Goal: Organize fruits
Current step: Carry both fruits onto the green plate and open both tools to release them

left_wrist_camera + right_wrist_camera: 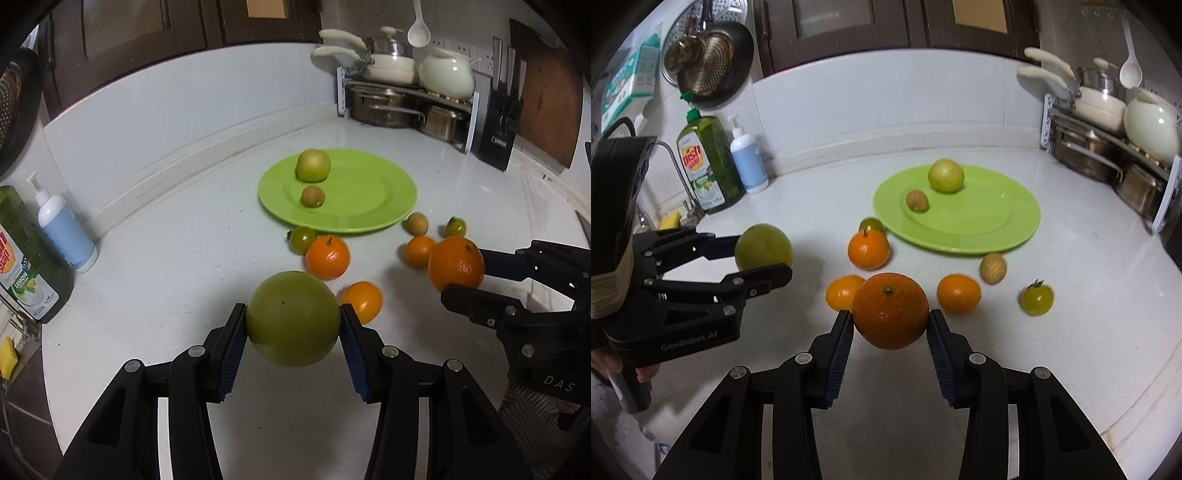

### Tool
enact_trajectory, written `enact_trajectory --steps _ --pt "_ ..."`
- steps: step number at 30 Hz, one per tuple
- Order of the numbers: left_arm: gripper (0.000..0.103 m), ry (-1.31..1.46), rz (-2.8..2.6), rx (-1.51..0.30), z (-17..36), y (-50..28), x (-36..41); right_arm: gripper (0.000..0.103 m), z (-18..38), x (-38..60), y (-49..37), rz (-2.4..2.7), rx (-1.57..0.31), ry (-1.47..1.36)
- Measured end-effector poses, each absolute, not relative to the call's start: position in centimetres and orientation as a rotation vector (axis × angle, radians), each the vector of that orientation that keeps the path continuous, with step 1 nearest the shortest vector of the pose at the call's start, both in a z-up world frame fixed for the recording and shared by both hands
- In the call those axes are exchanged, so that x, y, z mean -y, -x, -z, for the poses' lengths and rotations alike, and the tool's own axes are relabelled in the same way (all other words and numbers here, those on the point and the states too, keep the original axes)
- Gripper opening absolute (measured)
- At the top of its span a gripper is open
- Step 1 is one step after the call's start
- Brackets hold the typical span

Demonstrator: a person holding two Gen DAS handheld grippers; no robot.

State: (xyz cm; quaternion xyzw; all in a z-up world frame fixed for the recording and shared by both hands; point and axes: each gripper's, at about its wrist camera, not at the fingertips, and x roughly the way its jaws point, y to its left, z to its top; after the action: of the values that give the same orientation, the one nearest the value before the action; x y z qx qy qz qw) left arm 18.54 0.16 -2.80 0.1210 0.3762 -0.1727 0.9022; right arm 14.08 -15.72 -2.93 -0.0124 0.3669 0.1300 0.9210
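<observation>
Two fruits lay on the green plate (384, 206): a pale green apple (313, 165) toward its far side and a small brownish fruit (313, 196) just nearer, the two close but apart. The plate sat on the white counter (166, 266), toward the far middle.

The left gripper (293, 324) was clenched on a big green fruit (293, 319), its blue pads pressed against either side, the fruit held clear above the counter. The right gripper (890, 320) grasped a large orange (890, 311) the same way, stem end up, also lifted off the surface.

Six more fruits were loose on the counter on the near side of the plate. At the left, a small green tomato (870, 224) touched the plate's rim, with a stemmed orange (868, 249) just in front of it and a smooth orange-yellow fruit (844, 291) nearer still. At the right sat another small orange (958, 293), a tan round fruit (993, 268) just beyond it near the plate's edge, and a second green tomato (1037, 299) farthest right.

Against the far left wall stood a green dish-soap bottle (709, 162) and a white-and-blue pump bottle (748, 158) side by side. At the far right, a two-level rack (406, 99) held steel pots below and, above, cream pans and a cream lidded pot (447, 72). A black knife block (500, 122) stood just right of it.
</observation>
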Motion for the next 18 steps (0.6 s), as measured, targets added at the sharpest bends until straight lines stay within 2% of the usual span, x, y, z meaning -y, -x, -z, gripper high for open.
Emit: enact_trajectory --steps 18 --pt "0.049 -0.193 0.396 -0.703 -2.4 -20.9 4.0 0.042 -3.9 19.1 -17.3 -0.213 -0.620 0.069"
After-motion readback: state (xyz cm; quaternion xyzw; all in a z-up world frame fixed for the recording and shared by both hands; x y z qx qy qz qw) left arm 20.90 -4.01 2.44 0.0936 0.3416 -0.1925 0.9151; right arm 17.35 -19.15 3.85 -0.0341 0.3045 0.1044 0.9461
